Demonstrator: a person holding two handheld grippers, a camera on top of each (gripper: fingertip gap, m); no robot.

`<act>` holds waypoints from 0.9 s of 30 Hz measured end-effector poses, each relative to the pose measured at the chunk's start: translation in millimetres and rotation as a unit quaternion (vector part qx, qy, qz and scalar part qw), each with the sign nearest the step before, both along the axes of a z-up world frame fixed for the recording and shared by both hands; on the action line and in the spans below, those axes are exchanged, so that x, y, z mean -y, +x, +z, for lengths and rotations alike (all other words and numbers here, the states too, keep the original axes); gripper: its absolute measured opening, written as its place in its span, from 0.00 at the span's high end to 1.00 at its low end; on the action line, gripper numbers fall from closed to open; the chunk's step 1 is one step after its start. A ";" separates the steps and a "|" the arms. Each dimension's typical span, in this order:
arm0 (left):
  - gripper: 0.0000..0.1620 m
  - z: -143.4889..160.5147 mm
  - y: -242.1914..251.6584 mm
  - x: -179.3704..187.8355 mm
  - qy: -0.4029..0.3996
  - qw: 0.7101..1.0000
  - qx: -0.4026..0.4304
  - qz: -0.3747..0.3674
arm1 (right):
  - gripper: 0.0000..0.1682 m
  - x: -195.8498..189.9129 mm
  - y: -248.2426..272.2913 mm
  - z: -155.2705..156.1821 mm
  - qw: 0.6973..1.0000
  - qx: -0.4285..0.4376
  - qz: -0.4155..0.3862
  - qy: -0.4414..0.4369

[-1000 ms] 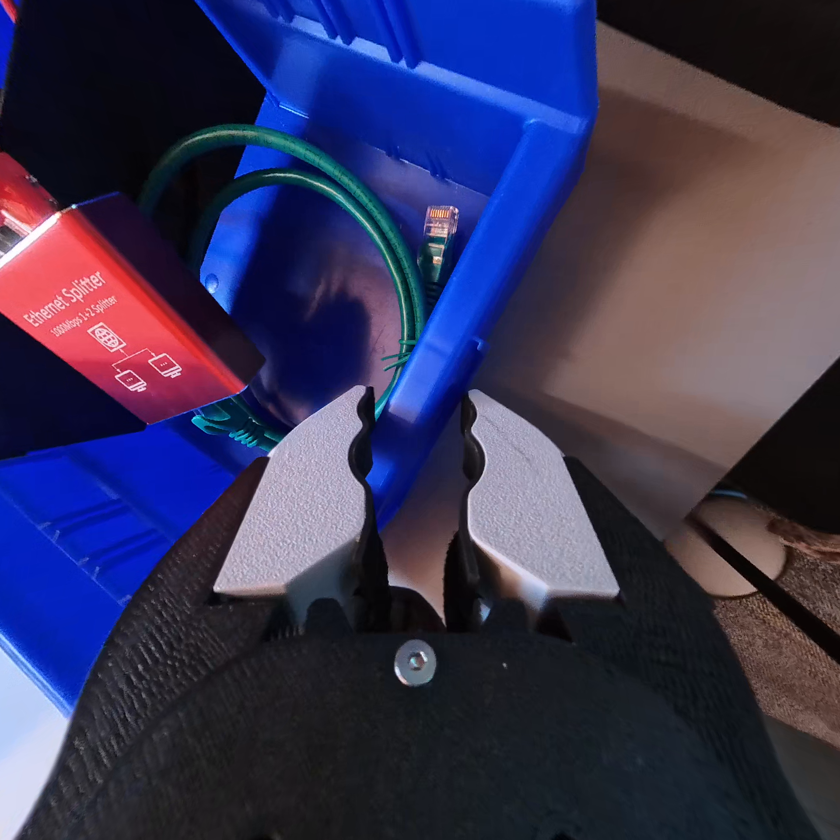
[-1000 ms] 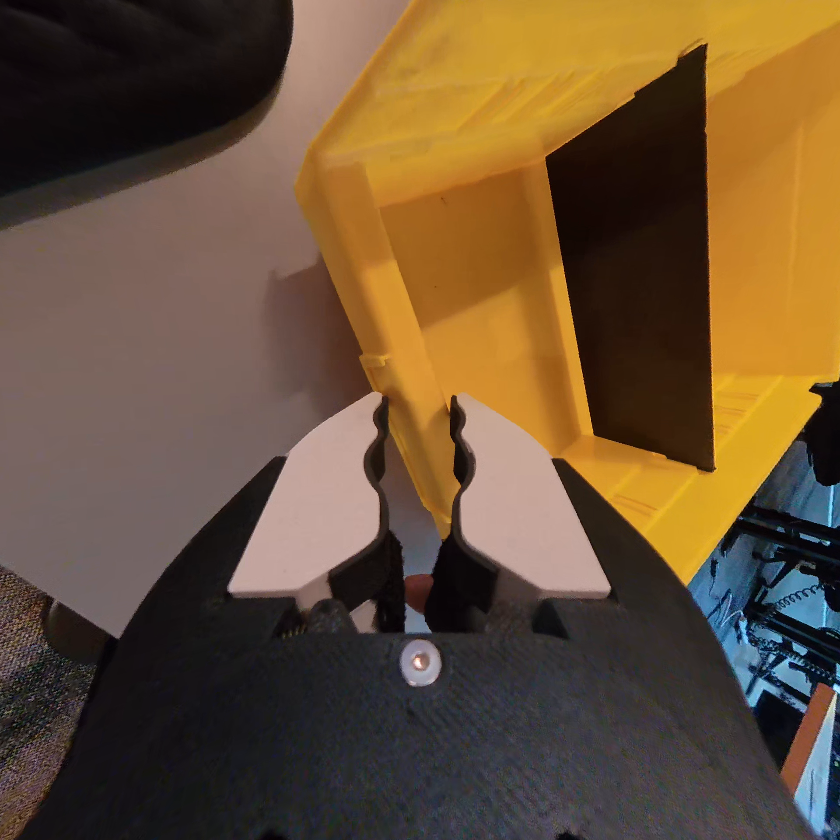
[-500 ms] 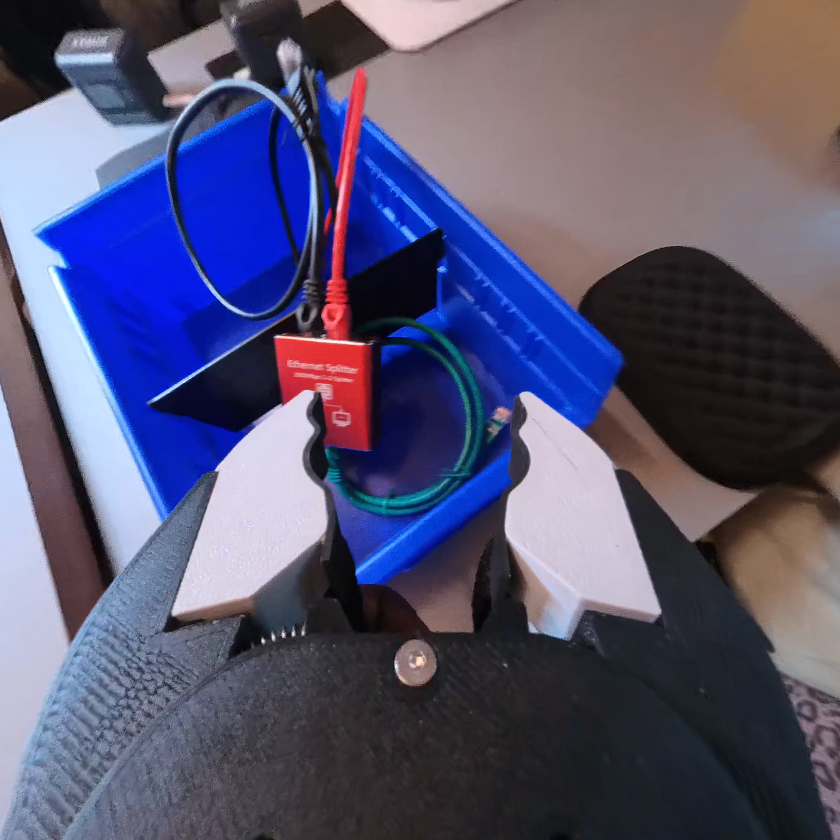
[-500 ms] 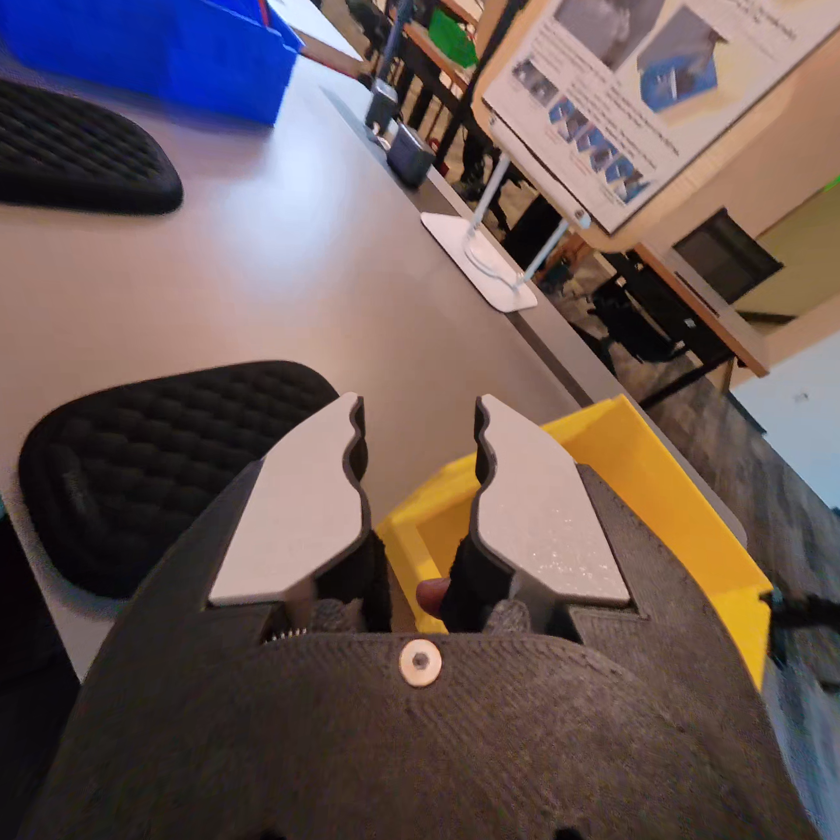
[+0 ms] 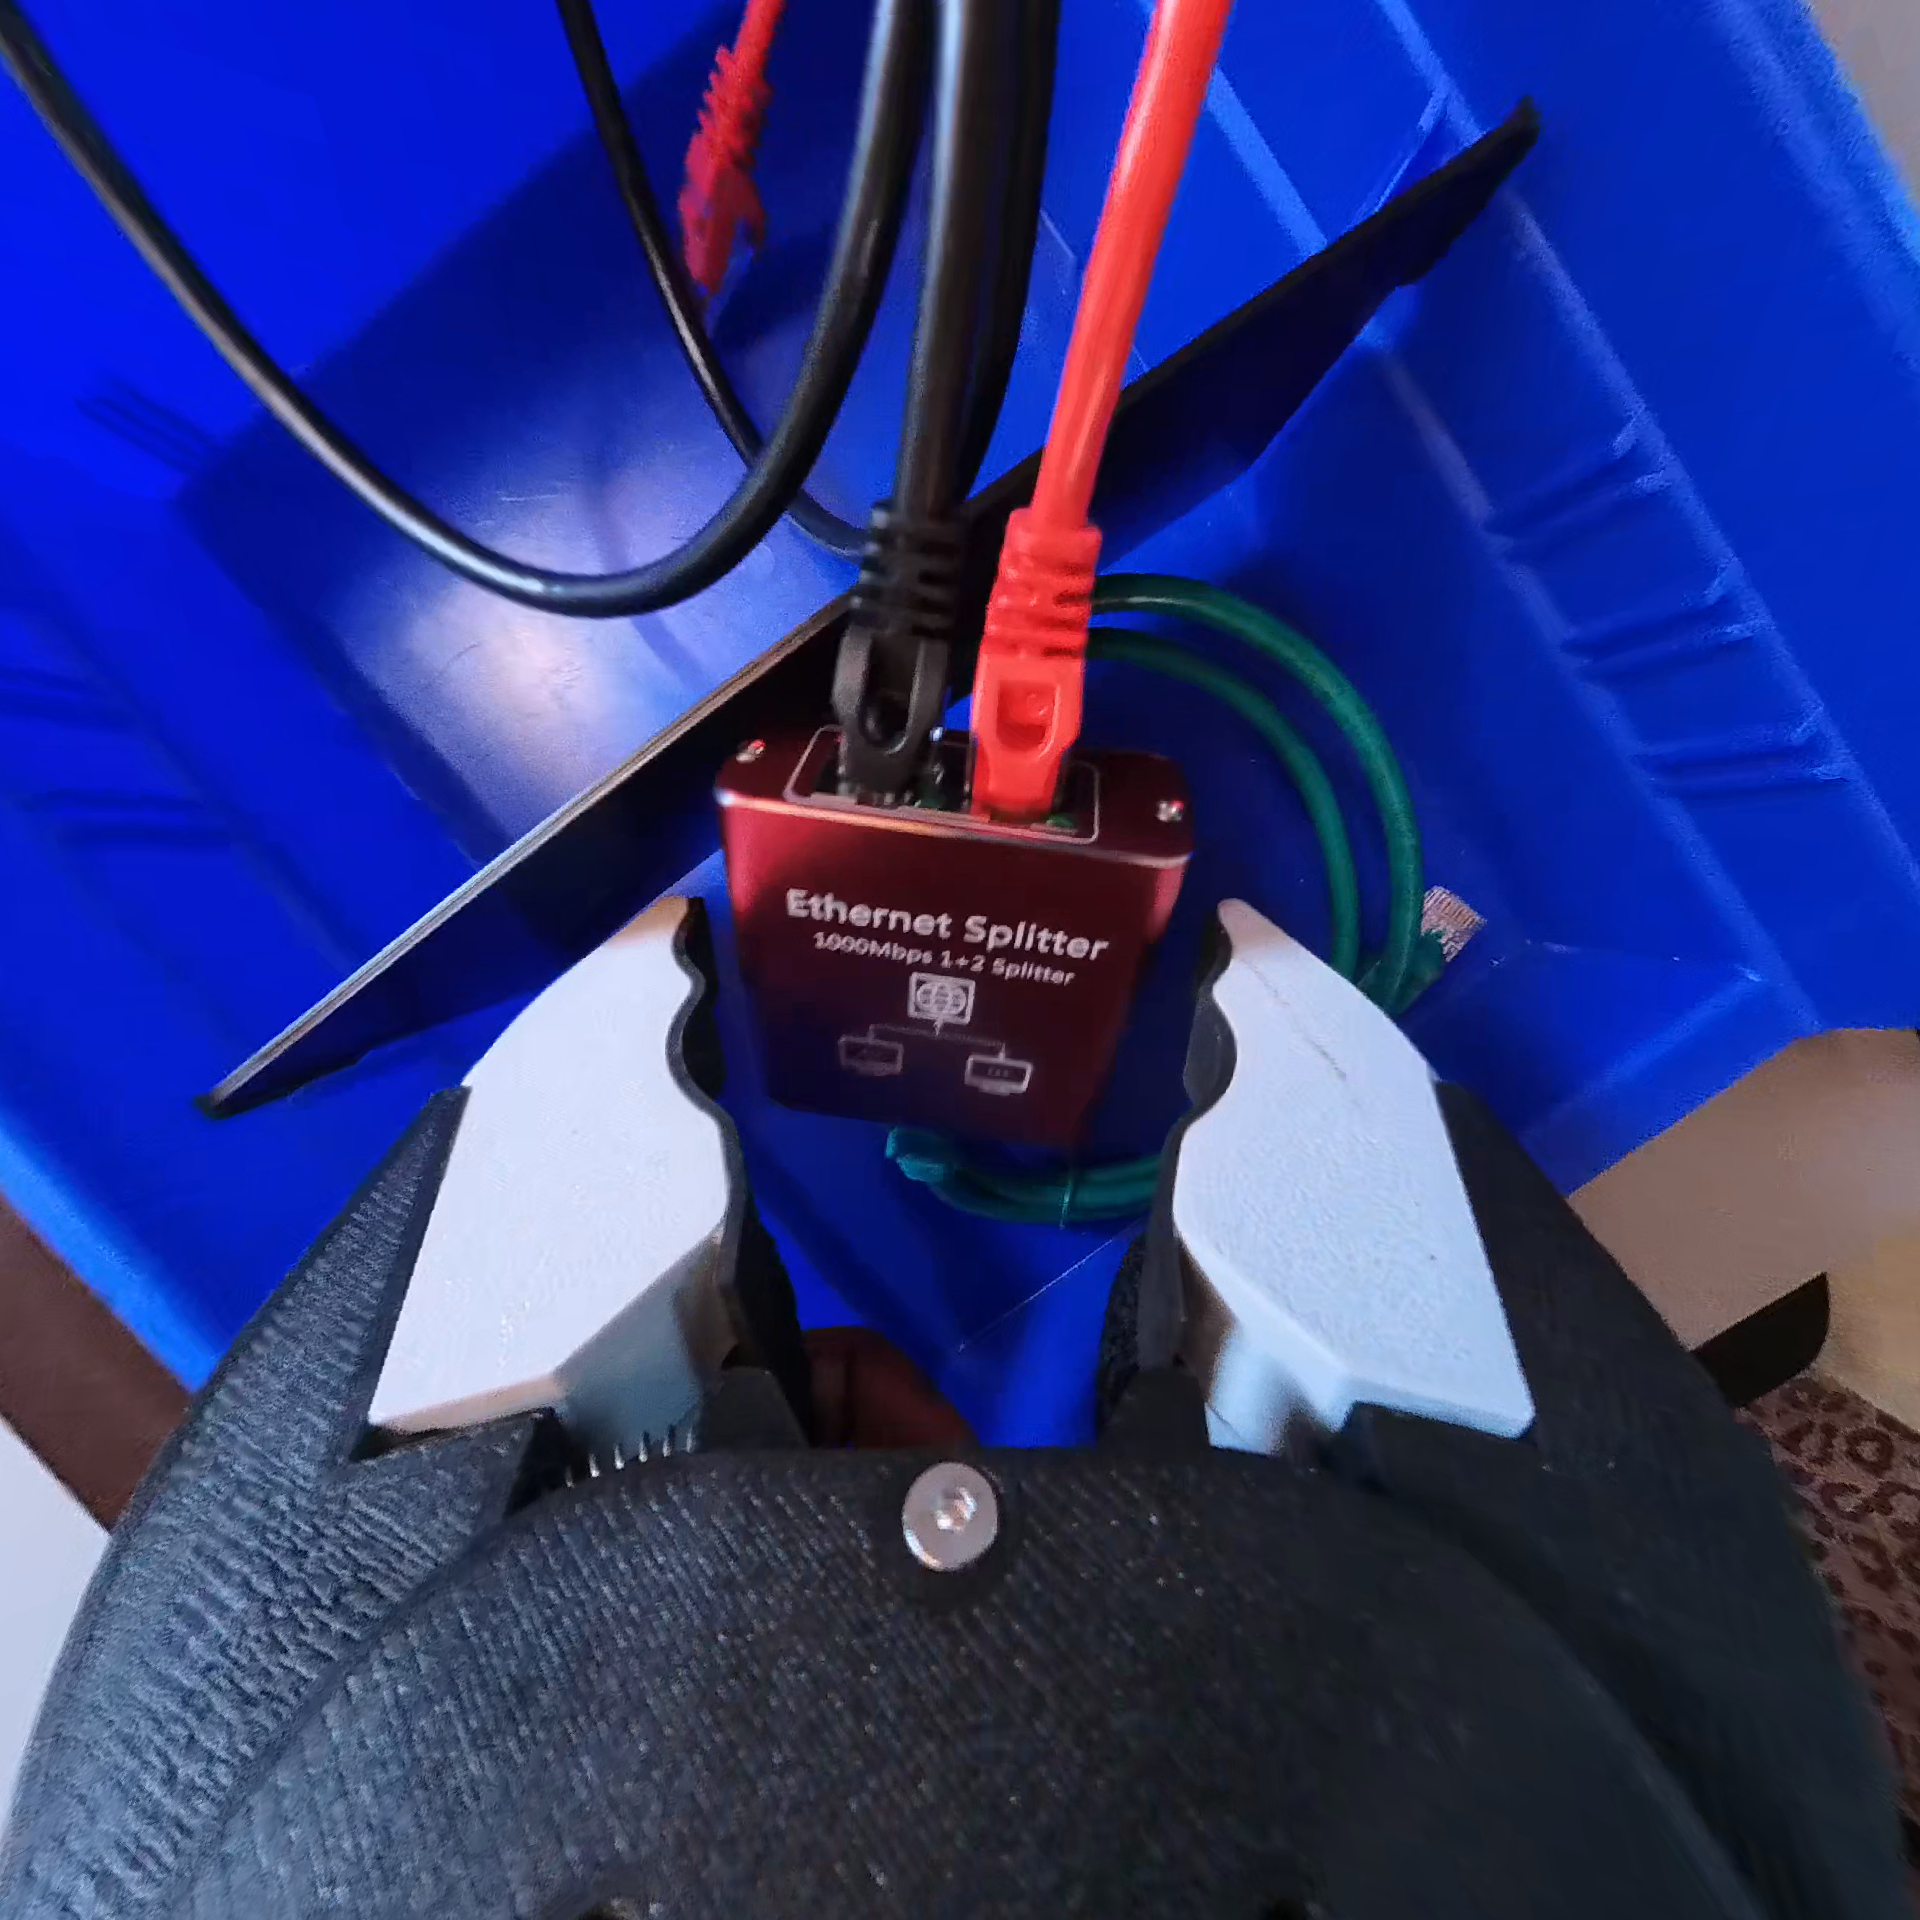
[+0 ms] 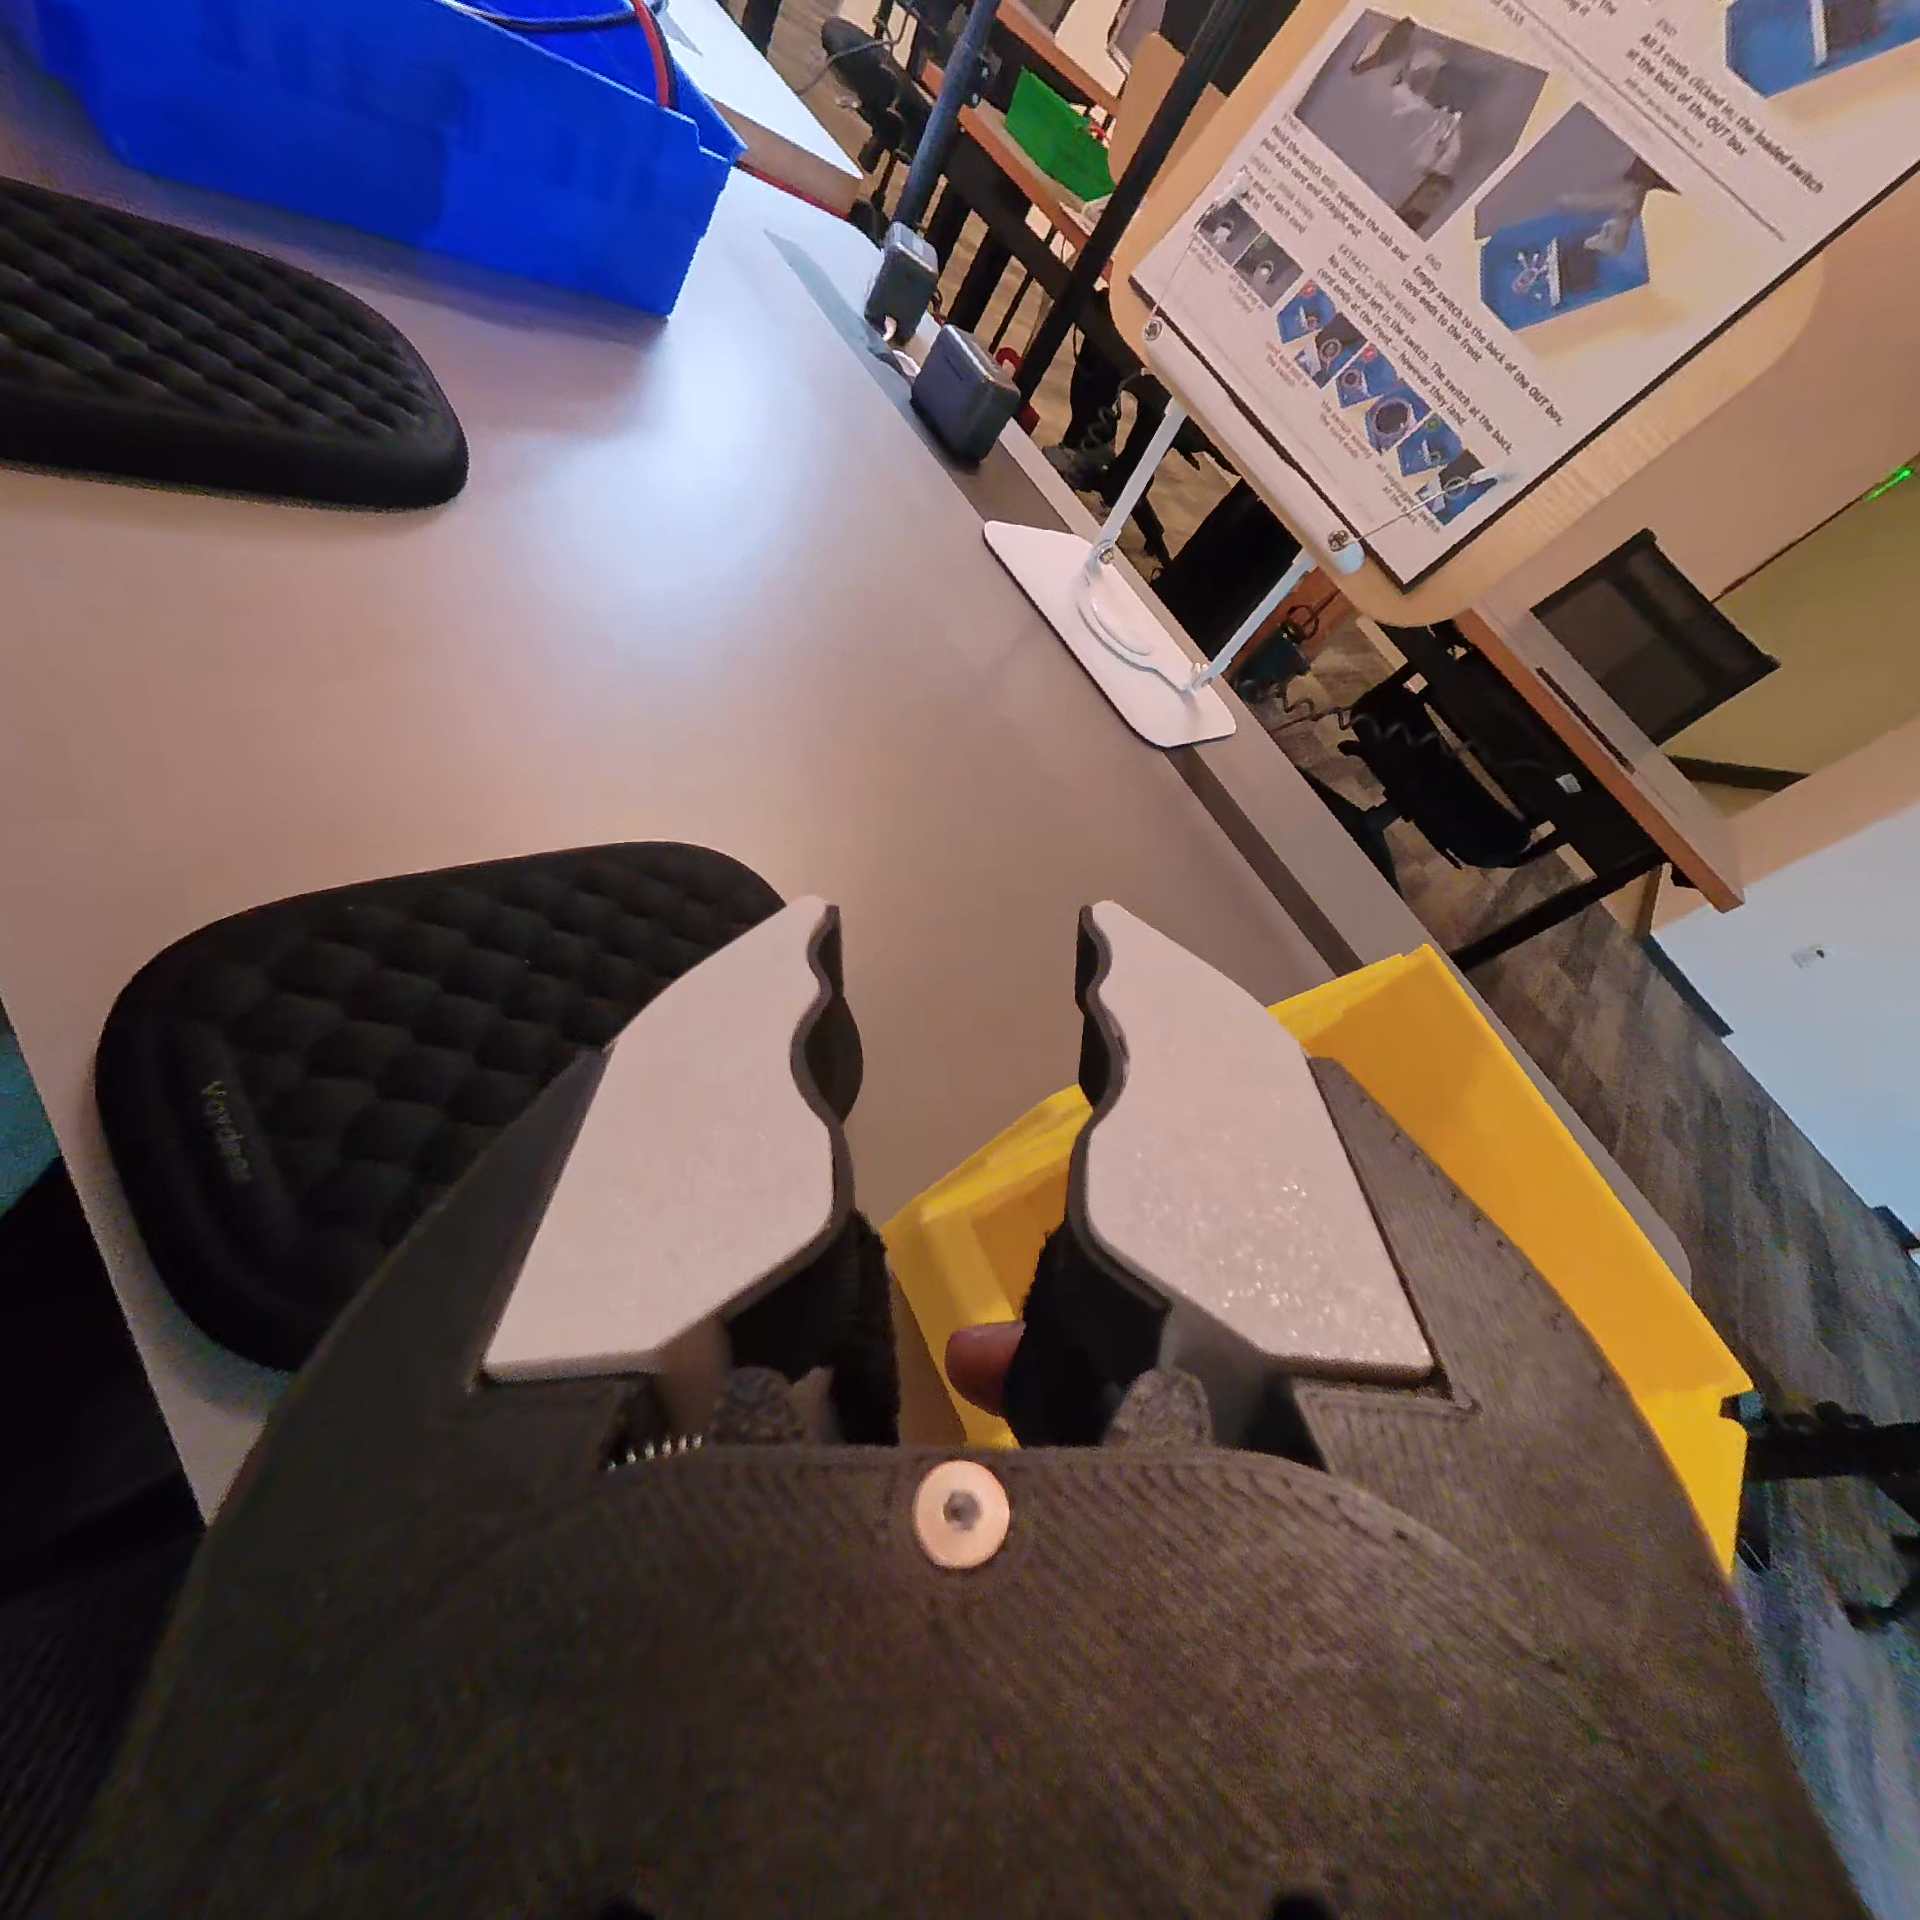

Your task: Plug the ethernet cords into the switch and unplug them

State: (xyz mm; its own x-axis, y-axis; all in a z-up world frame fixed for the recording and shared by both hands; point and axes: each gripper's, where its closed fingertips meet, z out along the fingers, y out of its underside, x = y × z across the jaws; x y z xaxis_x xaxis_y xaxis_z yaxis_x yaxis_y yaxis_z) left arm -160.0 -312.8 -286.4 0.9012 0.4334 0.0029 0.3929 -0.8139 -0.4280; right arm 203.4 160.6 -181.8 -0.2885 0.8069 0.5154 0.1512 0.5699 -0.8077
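My left gripper (image 5: 951, 935) is spread wide w/ the red switch (image 5: 951, 940) sitting between the two fingers, gaps showing on both sides, so nothing is clamped. The switch box is inside the blue bin (image 5: 1621, 582), leaning on or just in front of the black divider panel (image 5: 1247, 343) that runs diagonally across the bin; can't tell which. Two cords are seated in its upper face: black ethernet cord (image 5: 899, 623) in the left port, red ethernet cord (image 5: 1034, 644) right beside it. Both run up and out of the top of the frame, and the black one also loops round to the left. A second red plug (image 5: 722, 197) shows blurry higher up near the bin's back wall. The green ethernet cord (image 5: 1361, 790) lies coiled in the front compartment, partly under the switch; whether its end goes into the switch's lower face is hidden from me. Its free clear plug (image 5: 1449, 925) sits near the right finger tip, by the bin wall. My right gripper (image 6: 951, 966) is partly open, holding nothing, hanging over the front of the yellow bin (image 6: 1455, 1101). Past it on the grey table (image 6: 623, 665): two black quilted pads (image 6: 343, 1029), the blue bin far left, and an instruction sheet on a stand (image 6: 1132, 644).
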 end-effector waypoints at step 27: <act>0.49 218.1 28.1 -35.5 0.105 0.903 -0.416 0.020 | 0.78 38.6 -22.7 3.2 0.998 -0.003 0.056 -0.035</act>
State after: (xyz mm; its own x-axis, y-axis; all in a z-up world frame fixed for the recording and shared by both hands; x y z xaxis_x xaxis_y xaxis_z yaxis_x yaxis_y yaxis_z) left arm -131.9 -277.3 -68.4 0.6128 0.5338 -0.5827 -0.1093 -0.6731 -0.7314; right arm 180.8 122.0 -178.6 -0.3754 0.8044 0.4604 0.0843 0.5243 -0.8474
